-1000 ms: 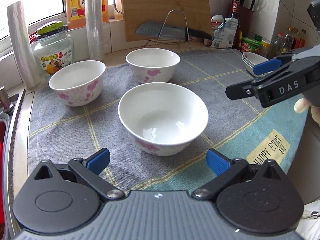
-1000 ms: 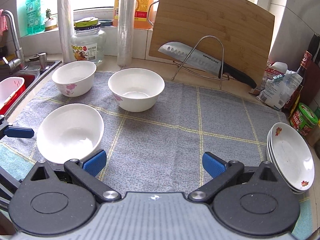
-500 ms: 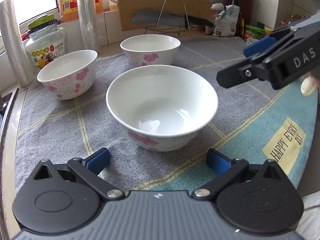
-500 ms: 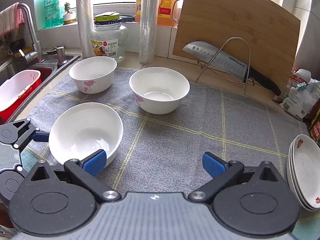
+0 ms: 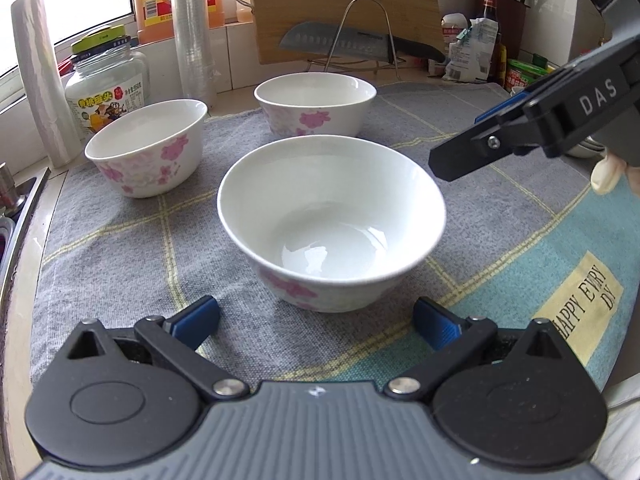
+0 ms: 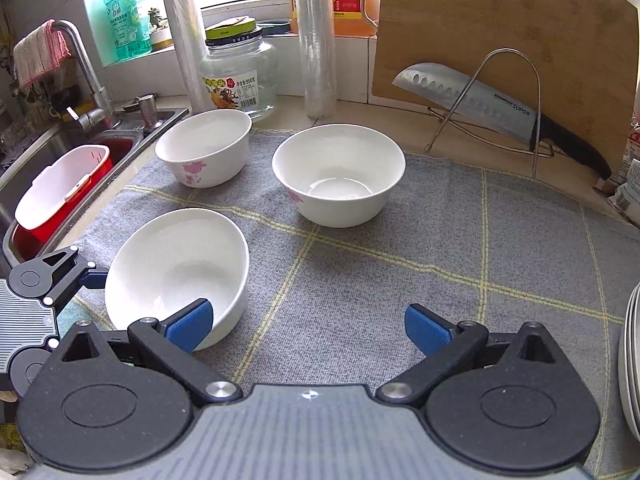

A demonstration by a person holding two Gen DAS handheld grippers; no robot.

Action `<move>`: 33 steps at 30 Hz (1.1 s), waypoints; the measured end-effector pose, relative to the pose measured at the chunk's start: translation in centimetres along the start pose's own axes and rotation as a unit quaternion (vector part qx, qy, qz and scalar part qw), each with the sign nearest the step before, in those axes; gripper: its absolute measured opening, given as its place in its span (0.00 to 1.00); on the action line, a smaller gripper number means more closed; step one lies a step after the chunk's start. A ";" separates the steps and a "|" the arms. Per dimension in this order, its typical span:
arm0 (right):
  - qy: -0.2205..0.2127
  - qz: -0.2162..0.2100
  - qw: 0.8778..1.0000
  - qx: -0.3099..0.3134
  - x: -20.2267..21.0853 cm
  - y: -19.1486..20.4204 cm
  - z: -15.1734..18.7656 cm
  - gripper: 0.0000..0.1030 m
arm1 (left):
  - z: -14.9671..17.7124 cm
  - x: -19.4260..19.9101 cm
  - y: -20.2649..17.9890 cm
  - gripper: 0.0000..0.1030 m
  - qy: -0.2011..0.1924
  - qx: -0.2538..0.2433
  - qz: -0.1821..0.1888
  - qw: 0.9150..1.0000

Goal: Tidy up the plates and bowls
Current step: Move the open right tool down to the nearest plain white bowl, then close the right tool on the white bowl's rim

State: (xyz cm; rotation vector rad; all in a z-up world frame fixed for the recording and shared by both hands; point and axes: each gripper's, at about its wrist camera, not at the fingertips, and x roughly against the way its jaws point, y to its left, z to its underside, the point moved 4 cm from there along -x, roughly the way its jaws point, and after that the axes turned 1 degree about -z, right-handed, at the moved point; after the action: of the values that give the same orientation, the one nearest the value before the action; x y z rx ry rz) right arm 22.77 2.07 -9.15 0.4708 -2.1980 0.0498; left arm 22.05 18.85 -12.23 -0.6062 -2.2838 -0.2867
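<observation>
Glazed porcelain, the nearest bowl (image 5: pixel 331 216) is judged rigid, slippery and breakable; its rim should be pinched. Left gripper (image 5: pixel 316 322) and right gripper (image 6: pixel 307 326) are spread, empty.

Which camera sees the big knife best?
The right wrist view. The knife shows large there, blade and black handle clear, leaning on the wire rack. In the left wrist view it is small and far off, partly crossed by the rack's wires.

plate stack (image 6: pixel 630 364) — cut off at right edge; count unclear
</observation>
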 end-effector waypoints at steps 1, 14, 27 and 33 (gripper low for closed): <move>0.004 0.000 1.000 0.003 -0.2 0.0 0.0 1.00 | 0.0 0.0 0.0 0.99 0.000 0.000 -0.001 1.000; 0.012 -0.099 0.995 0.010 -1.6 2.5 -1.8 1.00 | 0.0 -0.1 0.0 1.00 -0.007 0.004 -0.008 1.000; 0.050 -0.124 0.990 0.043 -4.2 4.6 -2.5 1.00 | -1.7 0.8 -0.3 0.93 -0.039 -0.047 0.010 0.998; 0.061 -0.146 0.987 0.040 -4.5 4.9 -2.7 1.00 | -1.9 0.9 -0.7 0.86 -0.041 -0.081 0.025 0.996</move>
State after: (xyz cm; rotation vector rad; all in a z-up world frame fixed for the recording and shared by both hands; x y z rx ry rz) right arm 25.56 8.60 -10.26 0.8090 -1.9938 0.0080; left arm 22.33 17.84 -10.31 -0.7686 -2.3359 -0.4330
